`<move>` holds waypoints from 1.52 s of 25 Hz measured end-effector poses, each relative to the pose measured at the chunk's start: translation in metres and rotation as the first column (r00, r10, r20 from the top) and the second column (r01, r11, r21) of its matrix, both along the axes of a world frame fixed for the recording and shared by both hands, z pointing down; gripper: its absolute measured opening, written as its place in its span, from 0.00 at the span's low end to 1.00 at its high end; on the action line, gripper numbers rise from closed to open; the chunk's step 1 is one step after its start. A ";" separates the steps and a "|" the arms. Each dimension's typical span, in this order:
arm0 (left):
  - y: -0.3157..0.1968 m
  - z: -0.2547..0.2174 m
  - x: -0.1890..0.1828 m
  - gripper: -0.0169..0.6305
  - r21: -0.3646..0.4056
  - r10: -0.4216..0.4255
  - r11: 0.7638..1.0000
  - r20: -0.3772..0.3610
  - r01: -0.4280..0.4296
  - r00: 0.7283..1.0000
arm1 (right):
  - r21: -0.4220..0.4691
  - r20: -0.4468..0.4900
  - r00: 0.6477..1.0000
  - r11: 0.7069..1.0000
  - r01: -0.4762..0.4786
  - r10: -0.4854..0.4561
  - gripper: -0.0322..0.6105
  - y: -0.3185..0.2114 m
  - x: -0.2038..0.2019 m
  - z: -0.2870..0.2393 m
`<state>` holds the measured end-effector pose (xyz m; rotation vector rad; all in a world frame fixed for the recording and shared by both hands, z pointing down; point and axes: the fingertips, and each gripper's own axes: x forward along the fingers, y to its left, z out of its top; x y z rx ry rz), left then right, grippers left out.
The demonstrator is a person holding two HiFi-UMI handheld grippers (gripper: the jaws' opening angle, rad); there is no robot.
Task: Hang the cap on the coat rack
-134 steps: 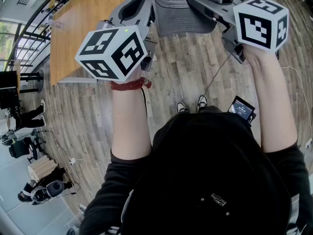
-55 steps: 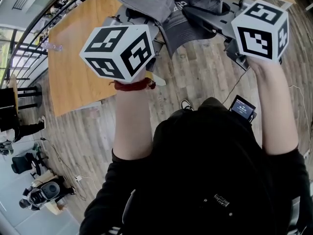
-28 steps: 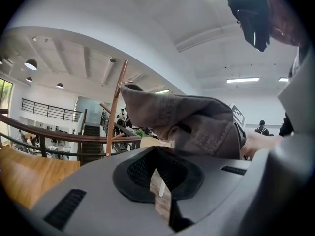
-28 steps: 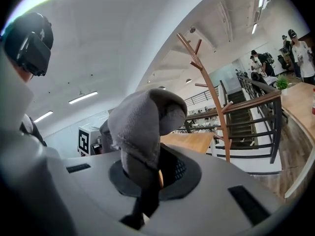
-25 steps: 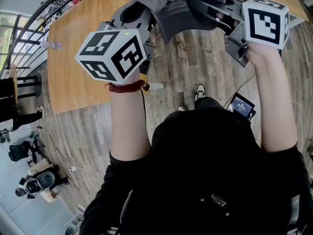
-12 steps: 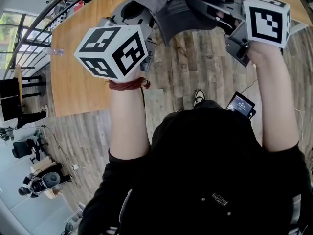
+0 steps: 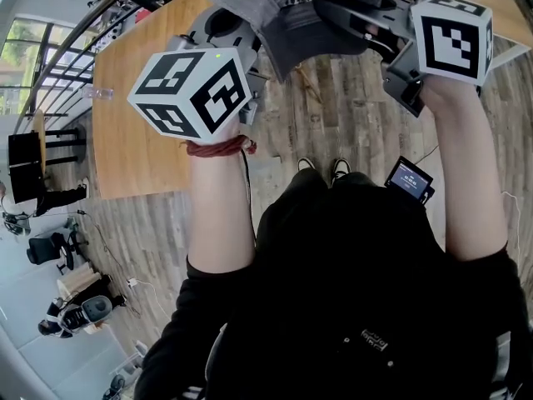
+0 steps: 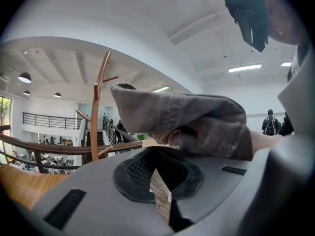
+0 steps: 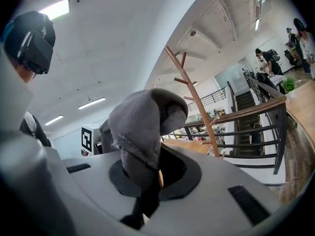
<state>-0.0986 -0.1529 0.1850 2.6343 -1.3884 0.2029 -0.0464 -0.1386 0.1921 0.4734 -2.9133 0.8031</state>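
**Well Short of the Rack: Cap Held Aloft by Both Grippers**

Underfoot we saw a plank floor (image 7: 358, 115), with a long wooden table (image 7: 141, 115) off to our left. A dark railing (image 9: 278, 136) ran across behind the scene in the right gripper view. Our own black top (image 7: 358, 298) filled the lower half of the head view, and both forearms reached up from it.

Beyond the grippers stood the coat rack (image 9: 194, 95), a slim wooden pole with short pegs angled upward. It was well apart from everything we held.

The cap (image 7: 304, 23), grey and crumpled, hung between the two tools at the top of the head view. It was above the floor and not on the rack.

The right gripper (image 9: 153, 163) was clamped on the cap. A fold of grey cloth ran down into the slit between its pads and bulged above them.

The left gripper (image 8: 156, 154) had its jaws drawn together at the tips, pinching the cap's edge where it dipped in (a sliver of floor showed through the gap nearer the camera). The rest of the cloth spread across above those jaws.

Each tool carried a black-and-white marker cube. The left cube (image 7: 193, 90) sat just above our wrist, and the right cube (image 7: 452, 36) sat at the upper right.

A red band (image 7: 218, 146) circled the left wrist. A small lit device (image 7: 408, 180) sat by our right hip, with our shoes (image 7: 341, 167) near it.
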 end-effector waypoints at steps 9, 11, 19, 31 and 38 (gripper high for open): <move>-0.006 0.009 0.003 0.02 0.033 -0.012 0.999 0.001 0.012 1.000 | 0.039 -0.014 0.999 0.999 0.030 -0.030 0.10 0.001 0.001 0.014; -0.002 -0.006 0.000 0.02 0.057 -0.002 0.998 -0.002 0.002 1.000 | 0.061 -0.020 0.999 0.998 0.028 -0.027 0.10 0.005 -0.005 -0.001; 0.005 -0.021 0.001 0.02 0.092 0.036 0.995 0.006 -0.037 0.999 | 0.089 -0.018 1.000 0.996 0.002 0.000 0.10 0.014 -0.007 -0.013; -0.007 -0.022 0.027 0.02 0.106 0.099 0.989 0.016 -0.100 0.995 | 0.109 -0.005 0.999 0.993 -0.045 0.046 0.10 0.004 0.016 -0.017; -0.015 -0.025 0.035 0.02 0.132 0.160 0.978 0.040 -0.164 0.986 | 0.124 -0.012 0.995 0.988 -0.095 0.097 0.10 -0.002 0.021 -0.017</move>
